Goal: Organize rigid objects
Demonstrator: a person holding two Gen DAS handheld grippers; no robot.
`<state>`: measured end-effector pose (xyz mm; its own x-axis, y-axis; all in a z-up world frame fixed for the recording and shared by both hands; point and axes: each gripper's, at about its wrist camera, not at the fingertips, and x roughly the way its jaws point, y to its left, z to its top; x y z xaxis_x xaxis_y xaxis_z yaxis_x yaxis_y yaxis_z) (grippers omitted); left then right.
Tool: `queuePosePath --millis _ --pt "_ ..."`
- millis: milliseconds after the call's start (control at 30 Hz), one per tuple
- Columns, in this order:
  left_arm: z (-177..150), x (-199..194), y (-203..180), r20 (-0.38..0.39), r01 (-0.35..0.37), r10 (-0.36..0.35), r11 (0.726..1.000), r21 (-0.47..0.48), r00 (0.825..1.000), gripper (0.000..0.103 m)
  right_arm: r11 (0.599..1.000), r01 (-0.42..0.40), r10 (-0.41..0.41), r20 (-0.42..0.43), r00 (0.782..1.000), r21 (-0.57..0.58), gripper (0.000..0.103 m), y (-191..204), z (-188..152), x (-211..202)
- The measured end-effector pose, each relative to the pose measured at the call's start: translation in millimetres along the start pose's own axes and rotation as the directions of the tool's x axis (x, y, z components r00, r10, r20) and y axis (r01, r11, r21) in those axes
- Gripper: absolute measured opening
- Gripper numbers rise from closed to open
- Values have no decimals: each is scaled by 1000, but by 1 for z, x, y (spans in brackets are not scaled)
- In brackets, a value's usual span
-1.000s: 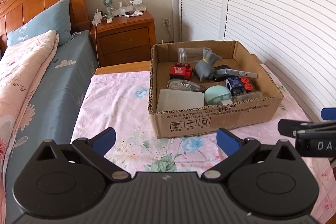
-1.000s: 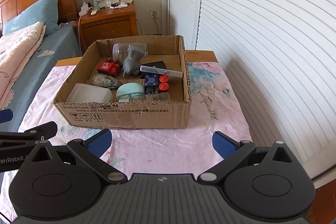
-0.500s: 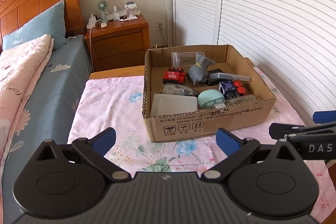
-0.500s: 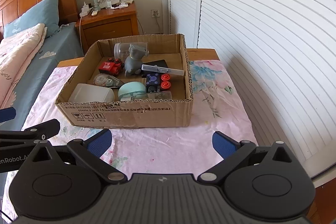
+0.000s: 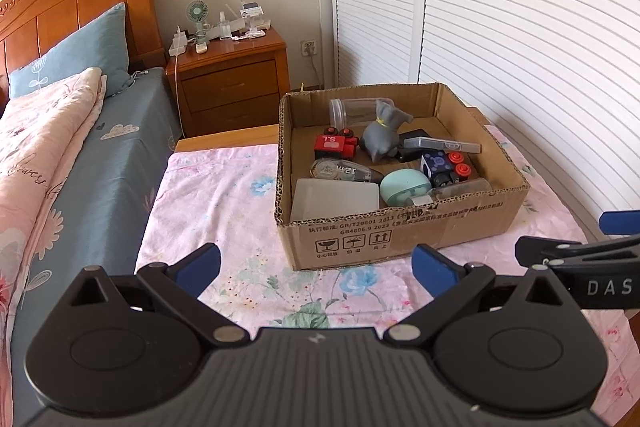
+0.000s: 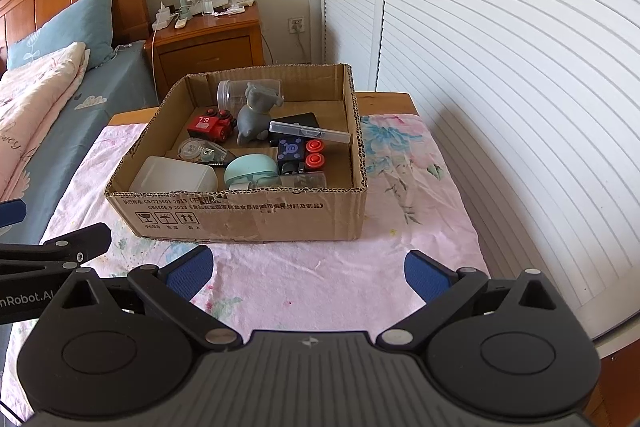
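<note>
A: State of each gripper?

B: Left gripper [image 5: 316,267]: jaws spread wide, nothing between them; it hangs over the pink floral cloth [image 5: 224,195], near side of the cardboard box [image 5: 400,231]; right gripper [image 6: 308,269]: likewise spread wide, empty, also short of the box.

A: Location of the task items?

B: All inside the box; red toy train [image 6: 210,127] at far left; grey elephant figure [image 6: 254,117] beside it, standing in front of a clear jar [image 6: 230,93] lying on its side; tape dispenser [image 6: 200,151], white container [image 6: 172,179] and mint round case [image 6: 250,171] along the near wall; blue block with red buttons [image 6: 300,153] at right, a clear slim case [image 6: 308,131] lying across behind it.

A: Obstructions and surroundings?

B: The box's near wall stands between both grippers and the contents; bed [image 5: 60,147] at left; wooden nightstand [image 5: 228,79] at far left; louvred doors [image 6: 500,47] at right.
</note>
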<state>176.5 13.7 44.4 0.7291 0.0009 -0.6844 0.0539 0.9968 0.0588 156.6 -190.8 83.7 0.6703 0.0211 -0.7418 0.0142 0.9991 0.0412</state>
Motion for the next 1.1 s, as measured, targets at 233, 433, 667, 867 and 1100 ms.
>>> queuePosePath --millis 233,433,667,867,1100 --pt "0 -1 0 -4 -3 3 1000 3 1000 101 1000 1 -1 1 1000 -1 103 0 0 0" --pt "0 -1 -1 -2 -3 3 1000 5 1000 101 1000 1 -1 2 1000 -1 103 0 0 0" --pt "0 -1 -1 -3 -4 4 1000 5 1000 101 1000 1 -1 1 1000 -2 103 0 -1 0" --pt "0 -2 -1 -3 -7 7 1000 3 1000 101 1000 1 -1 2 1000 -2 103 0 -1 0" --pt "0 -2 -1 -5 -9 9 1000 3 1000 101 1000 0 0 2 1000 -3 103 -1 -1 0"
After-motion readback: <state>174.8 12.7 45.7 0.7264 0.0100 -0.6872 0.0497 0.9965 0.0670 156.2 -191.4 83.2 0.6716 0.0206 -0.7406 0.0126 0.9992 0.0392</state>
